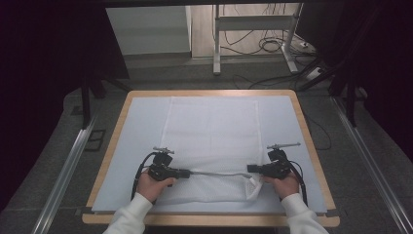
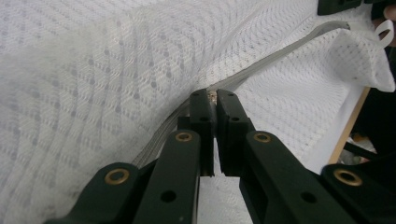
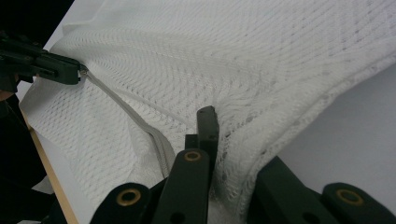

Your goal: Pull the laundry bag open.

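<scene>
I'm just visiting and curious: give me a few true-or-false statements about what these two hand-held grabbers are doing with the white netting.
1. The left gripper is shut on the mesh bag's zipper band. True.
2. The right gripper hangs open above the table. False: it is shut on the mesh bag's fabric.
3. The mesh bag is bright red. False: it is white.
4. The two grippers hold the near end of the bag, one at each side. True.
5. The bag lies on a pale mat over the wooden-edged table. True.
</scene>
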